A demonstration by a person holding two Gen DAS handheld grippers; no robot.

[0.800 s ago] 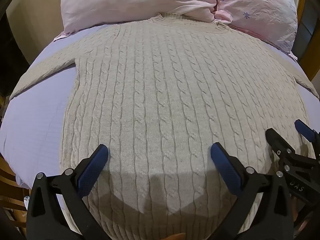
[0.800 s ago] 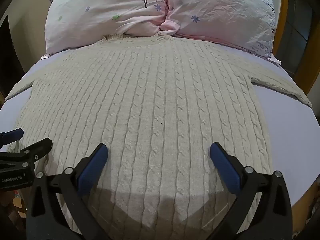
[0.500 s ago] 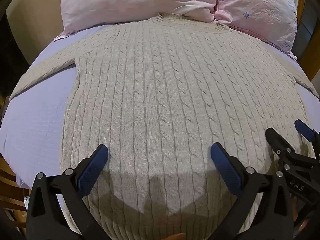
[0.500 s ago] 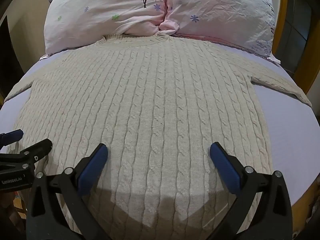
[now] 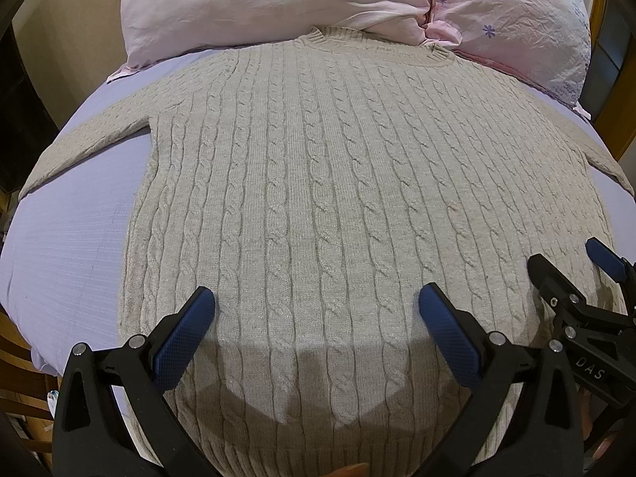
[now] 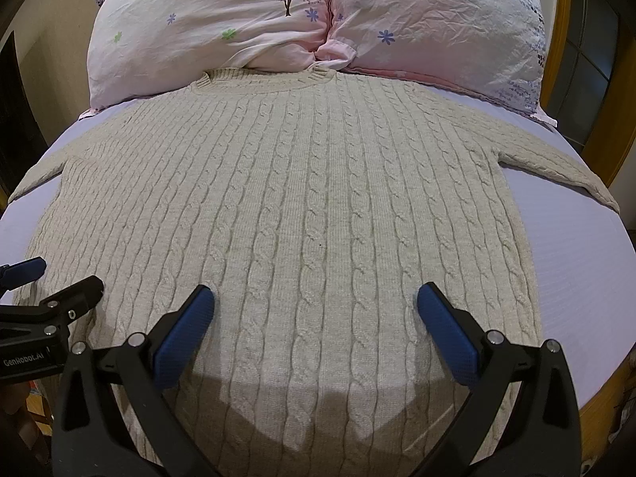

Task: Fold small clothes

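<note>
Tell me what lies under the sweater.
The beige cable-knit sweater lies flat on a lavender bedsheet, which shows at both sides. Its collar touches the pink pillows. Anything beneath the knit itself is covered.

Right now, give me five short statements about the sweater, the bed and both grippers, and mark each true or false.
1. The sweater lies spread flat, face up on the lilac sheet. True.
2. The left gripper is shut on the hem. False: its jaws stand open, holding nothing.
3. The sweater's collar points toward the pink pillows. True.
4. Both sleeves are folded across the chest. False: each stretches out sideways.
5. The right gripper is open above the lower sweater. True.
</note>
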